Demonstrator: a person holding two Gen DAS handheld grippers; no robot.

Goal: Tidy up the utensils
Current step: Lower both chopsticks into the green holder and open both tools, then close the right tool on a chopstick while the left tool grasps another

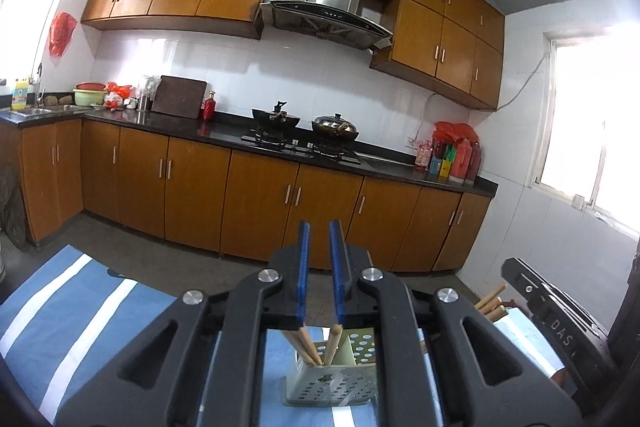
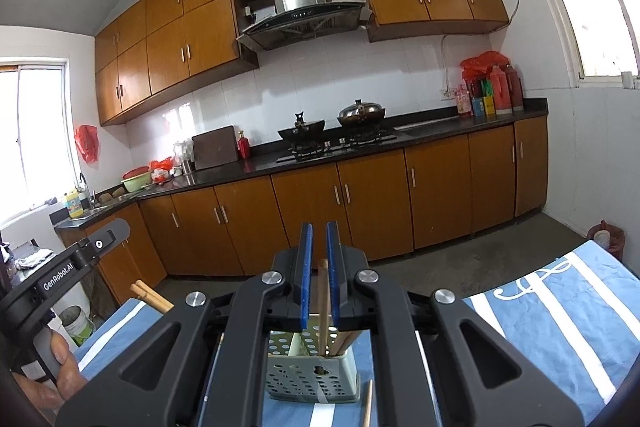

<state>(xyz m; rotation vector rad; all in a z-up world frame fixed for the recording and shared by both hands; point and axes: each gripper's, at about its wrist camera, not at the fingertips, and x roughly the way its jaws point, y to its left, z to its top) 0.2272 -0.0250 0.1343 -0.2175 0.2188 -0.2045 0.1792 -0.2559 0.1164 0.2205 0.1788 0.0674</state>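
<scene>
A pale green perforated utensil holder (image 1: 332, 383) stands on a blue-and-white striped cloth (image 1: 80, 311), with several wooden chopsticks (image 1: 310, 341) standing in it. My left gripper (image 1: 321, 227) hovers above the holder, its blue pads slightly apart with nothing between them. In the right wrist view the same holder (image 2: 312, 377) sits below my right gripper (image 2: 319, 227), whose pads close around one upright wooden chopstick (image 2: 323, 301) that reaches down into the holder. The left gripper's body (image 2: 76, 259) shows at the left.
More wooden chopstick ends (image 2: 150, 297) lie at the cloth's left edge, and one stick (image 2: 368, 405) lies in front of the holder. A kitchen counter (image 1: 224, 131) with a stove, pots and brown cabinets stands across the floor. A paint bucket (image 2: 76, 325) stands on the floor.
</scene>
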